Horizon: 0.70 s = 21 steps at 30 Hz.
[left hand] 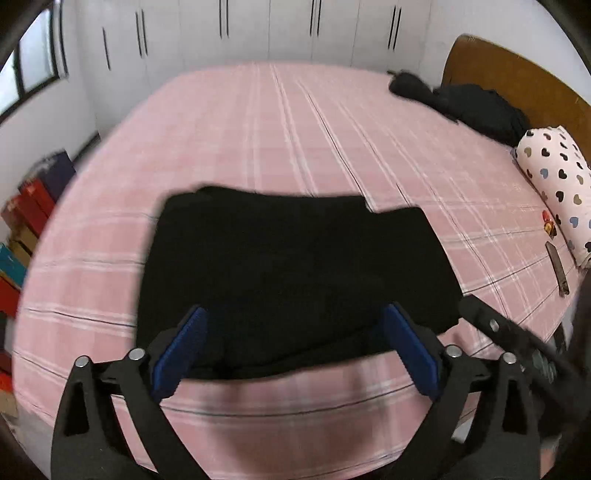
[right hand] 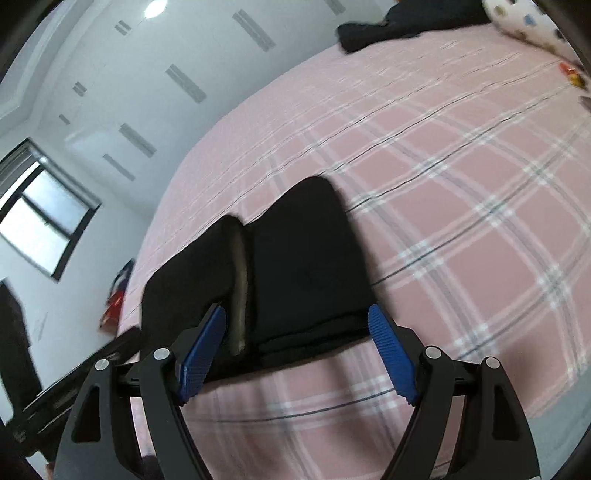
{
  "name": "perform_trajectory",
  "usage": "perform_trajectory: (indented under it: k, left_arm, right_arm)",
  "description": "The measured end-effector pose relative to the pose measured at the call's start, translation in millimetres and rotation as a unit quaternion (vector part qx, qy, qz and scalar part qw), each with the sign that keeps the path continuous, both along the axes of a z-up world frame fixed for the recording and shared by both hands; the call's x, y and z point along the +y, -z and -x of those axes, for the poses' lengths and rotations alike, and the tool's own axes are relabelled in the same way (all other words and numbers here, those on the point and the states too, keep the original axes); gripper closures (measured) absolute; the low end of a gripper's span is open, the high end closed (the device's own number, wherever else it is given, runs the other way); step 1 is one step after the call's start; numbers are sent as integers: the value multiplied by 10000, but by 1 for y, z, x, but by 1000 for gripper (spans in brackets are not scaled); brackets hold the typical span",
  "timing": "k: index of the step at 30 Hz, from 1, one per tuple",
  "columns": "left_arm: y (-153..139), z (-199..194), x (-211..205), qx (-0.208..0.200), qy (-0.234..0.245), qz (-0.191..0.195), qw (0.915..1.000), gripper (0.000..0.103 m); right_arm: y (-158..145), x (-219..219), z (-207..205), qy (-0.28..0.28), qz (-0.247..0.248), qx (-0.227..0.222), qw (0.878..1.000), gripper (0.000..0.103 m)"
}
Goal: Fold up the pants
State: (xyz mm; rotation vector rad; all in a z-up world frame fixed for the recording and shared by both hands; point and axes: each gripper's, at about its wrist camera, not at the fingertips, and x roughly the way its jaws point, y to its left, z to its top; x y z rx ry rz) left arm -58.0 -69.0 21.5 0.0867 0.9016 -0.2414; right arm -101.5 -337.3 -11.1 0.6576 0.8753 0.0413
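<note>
The black pants (left hand: 295,266) lie folded into a compact, roughly rectangular stack on the pink plaid bed sheet (left hand: 280,140), near the bed's front edge. My left gripper (left hand: 295,310) hovers over the stack's near edge, its blue pads (left hand: 181,350) spread wide and nothing pressed between them. In the right wrist view the same pants (right hand: 310,266) show a brownish strip (right hand: 240,291) along a fold. My right gripper (right hand: 295,310) is open above the near edge too, its pads (right hand: 391,354) clear of the cloth. Part of the right gripper's black frame (left hand: 517,339) shows at the left view's right side.
A heap of dark clothes (left hand: 480,107) lies by the wooden headboard (left hand: 517,74). A heart-patterned pillow (left hand: 557,184), a small red item (left hand: 548,221) and a dark slim object (left hand: 557,269) sit at the bed's right. Coloured boxes (left hand: 26,229) stand on the floor left; white wardrobes (left hand: 295,29) behind.
</note>
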Motion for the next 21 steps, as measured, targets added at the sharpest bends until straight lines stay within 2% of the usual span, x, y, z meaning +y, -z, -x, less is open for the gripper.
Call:
perform_trajectory:
  k: [3,4,6,10,11,12,13,14,15,16,17,19,21]
  left_arm:
    - [-10,-4,41,-296,-305,-427,9982,8]
    - [-9,-9,50,-295,-419,-536,9972,8]
    - [-4,-18,79,-190,-749,-649,9949,8]
    - [7,-31,125,245,-1239,-443,9910,8]
    - [8,-31,134,301,-1296,-440,9901,8]
    - [11,-33,142,371,-1348,-455,9891,8]
    - [14,-34,145,409,-1388,-493,9883,8]
    - [15,-35,148,436,-1429,-532,9873,8]
    - [19,-36,152,474,-1466,-568,9864,8]
    - [20,-34,161,527,-1482,-568,9859,8]
    - [22,-34,164,583,-1486,-555,9856,8]
    - [26,-37,170,712,-1525,-496,9845,8]
    - [29,-38,171,788,-1541,-466,9838,8]
  right_arm:
    - [-5,18,-25,-414,-43,93,9991,23]
    - [-5,24,-36,-543,-116,145,9984,19]
    - [-1,39,-58,-724,-128,344,9967,18]
    - [28,76,-91,-1158,-117,962,9885,17]
    - [34,84,-94,-1165,-3,1053,9876,16]
    - [33,95,-93,-1113,340,959,9886,16]
    - [31,101,-92,-1147,513,842,9885,20]
    - [30,106,-91,-1210,578,776,9879,35]
    - [28,112,-90,-1272,682,731,9868,41]
    - [24,115,-89,-1258,680,716,9871,55]
    - [20,114,-90,-1267,501,692,9883,86]
    - [6,115,-93,-1340,176,596,9890,86]
    - [-30,126,-99,-1665,356,220,9851,87]
